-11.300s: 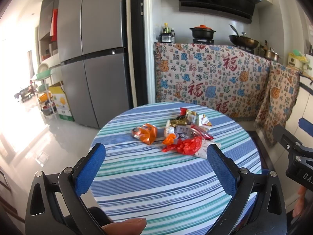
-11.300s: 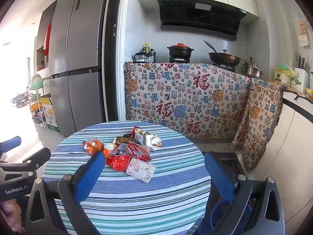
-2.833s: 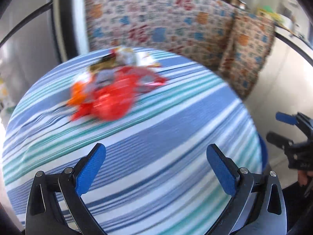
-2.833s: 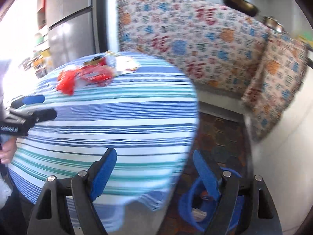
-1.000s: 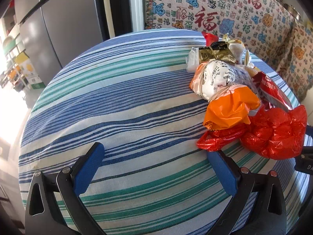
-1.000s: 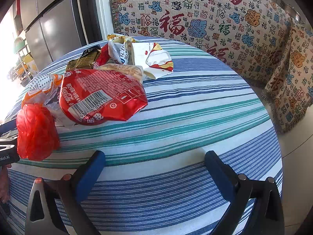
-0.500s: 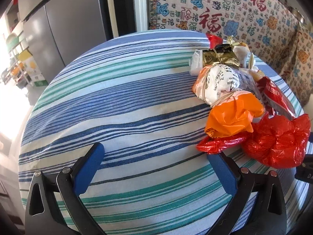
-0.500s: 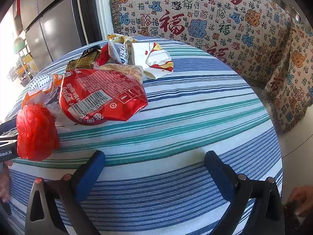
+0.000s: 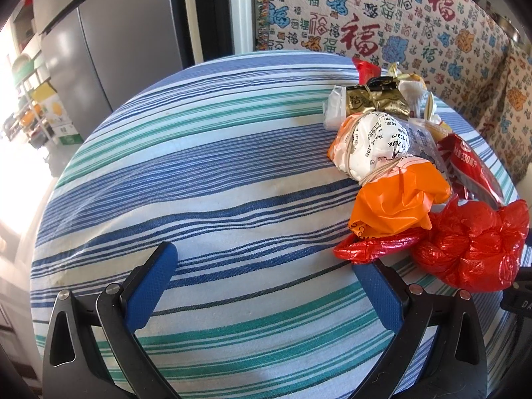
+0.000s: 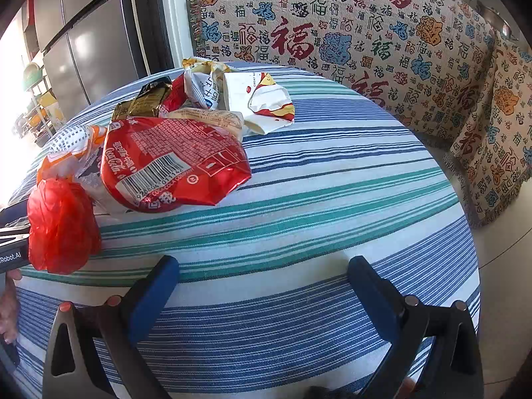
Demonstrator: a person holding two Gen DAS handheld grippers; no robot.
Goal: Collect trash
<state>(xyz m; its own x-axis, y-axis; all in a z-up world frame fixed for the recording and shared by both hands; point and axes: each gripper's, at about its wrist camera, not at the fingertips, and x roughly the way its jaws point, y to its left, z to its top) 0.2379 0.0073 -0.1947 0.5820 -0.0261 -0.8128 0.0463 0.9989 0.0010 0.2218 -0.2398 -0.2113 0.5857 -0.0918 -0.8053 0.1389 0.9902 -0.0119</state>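
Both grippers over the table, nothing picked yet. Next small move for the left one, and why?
Probably ease the left gripper right and forward onto the red plastic bag. The jaws are open and empty over bare striped tablecloth, and the bag is the nearest piece of the trash pile, its tail just beyond the right fingertip.

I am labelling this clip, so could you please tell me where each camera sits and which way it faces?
Left wrist: on the left gripper, open, low over the striped tablecloth, facing the fridge; trash to its right.
Right wrist: on the right gripper, open, facing the patterned blanket; trash to its left, with a hand at the left edge.
Both show the red plastic bag and the Coca-Cola wrapper.
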